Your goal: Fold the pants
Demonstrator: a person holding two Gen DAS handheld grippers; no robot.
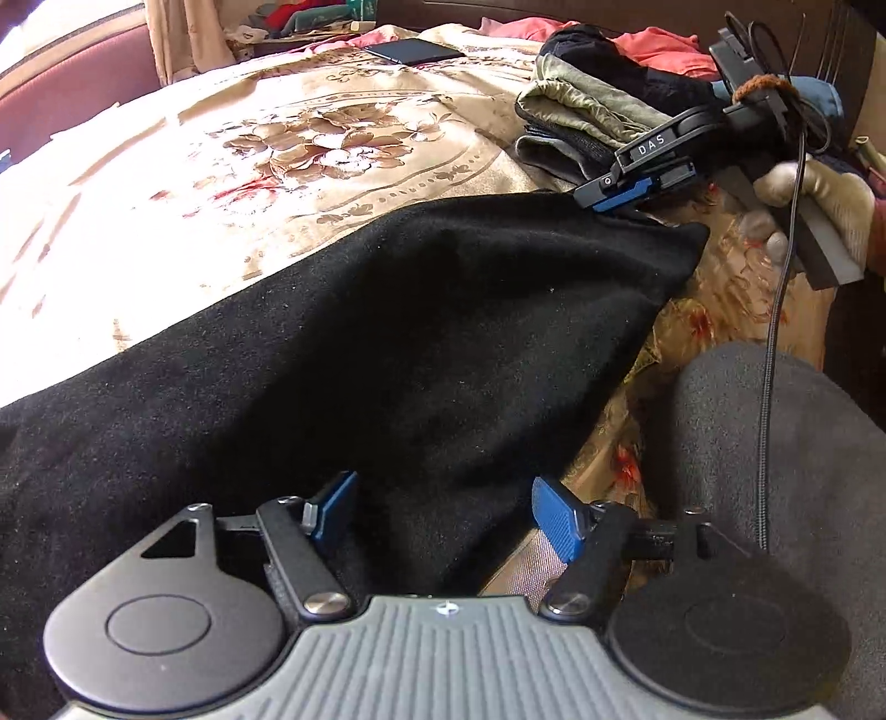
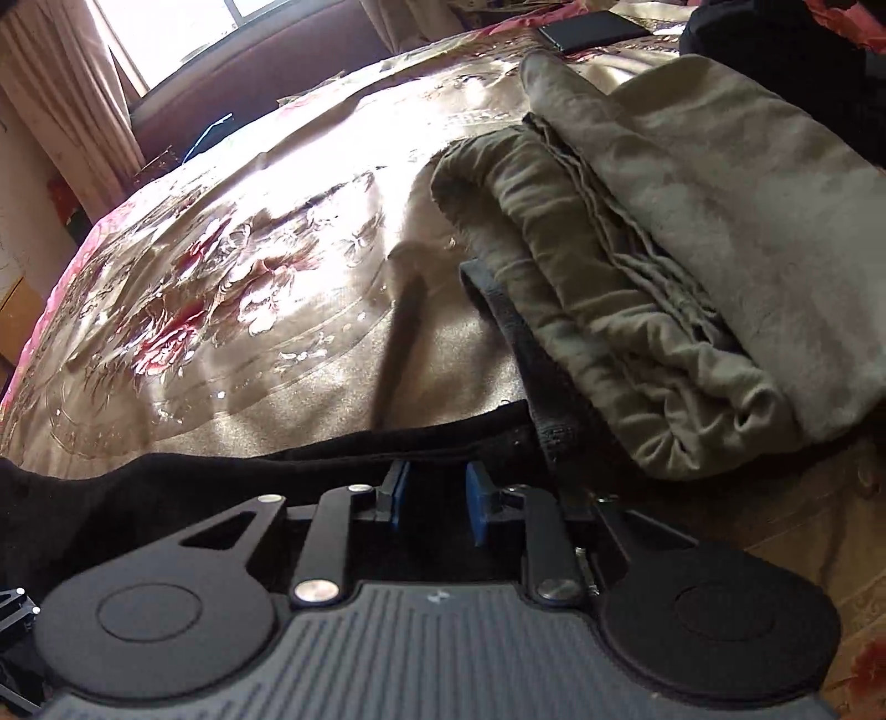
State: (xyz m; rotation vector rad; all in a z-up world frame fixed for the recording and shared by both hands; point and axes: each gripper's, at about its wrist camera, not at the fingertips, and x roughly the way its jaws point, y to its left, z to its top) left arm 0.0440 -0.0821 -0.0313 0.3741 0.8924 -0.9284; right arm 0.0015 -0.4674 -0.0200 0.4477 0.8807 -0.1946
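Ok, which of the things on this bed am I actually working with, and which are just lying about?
In the job:
- black pants, spread on the bedspread
- left tongs, open over the pants
- right tongs, at the pants' far corner

Lying about:
- folded olive garment on a stack
- dark phone
- red cloth behind the stack

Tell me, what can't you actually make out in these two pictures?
- Black pants: left wrist view, the far left runs off the frame edge.
- Right tool: left wrist view, dark cloth hides whether its pads pinch the hem.
- Folded olive clothes: right wrist view, the layers underneath are covered.
- Dark flat thing on the bedspread: too small to identify.
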